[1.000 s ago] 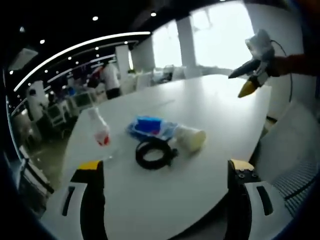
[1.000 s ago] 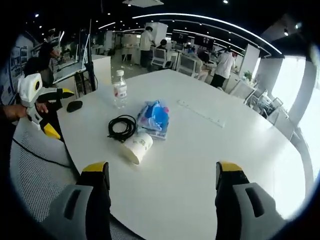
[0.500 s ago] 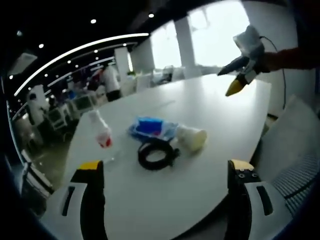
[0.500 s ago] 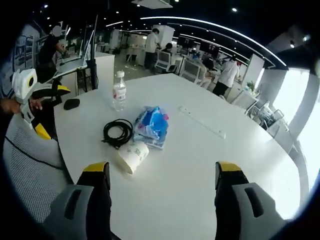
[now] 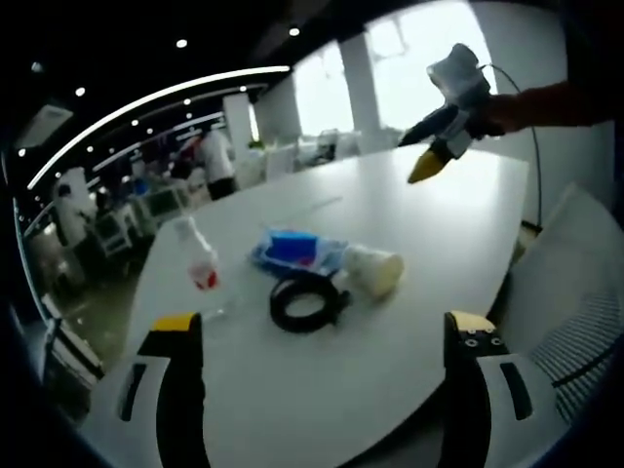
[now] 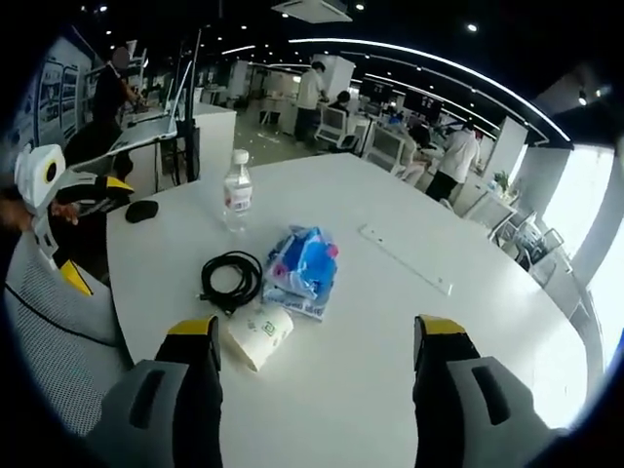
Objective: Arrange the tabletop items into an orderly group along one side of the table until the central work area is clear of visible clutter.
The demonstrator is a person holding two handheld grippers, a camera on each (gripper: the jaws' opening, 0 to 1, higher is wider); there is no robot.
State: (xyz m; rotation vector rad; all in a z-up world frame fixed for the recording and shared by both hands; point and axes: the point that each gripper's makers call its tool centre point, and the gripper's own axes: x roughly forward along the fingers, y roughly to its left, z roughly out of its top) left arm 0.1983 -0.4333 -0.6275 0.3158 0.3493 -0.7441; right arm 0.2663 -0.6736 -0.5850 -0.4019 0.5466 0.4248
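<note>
Both grippers hover off the white surface [image 6: 390, 322] with fingers spread wide and empty, left gripper [image 5: 317, 336] and right gripper [image 6: 317, 336] facing the central cluster: water bottle [image 6: 236, 190], black cable coil [image 6: 230, 278], blue packet [image 6: 302, 268], tipped paper cup [image 6: 259, 333].

Room: large open-plan office | Ceiling [image 6: 409, 24]: dark, curved light strips and small spotlights | Windows [image 5: 419, 68]: tall, bright | Furniture: big white table [image 6: 390, 322], desks and chairs behind, mesh chair [image 6: 49, 341] beside it | People [image 6: 456, 156]: several standing in the distance
</note>
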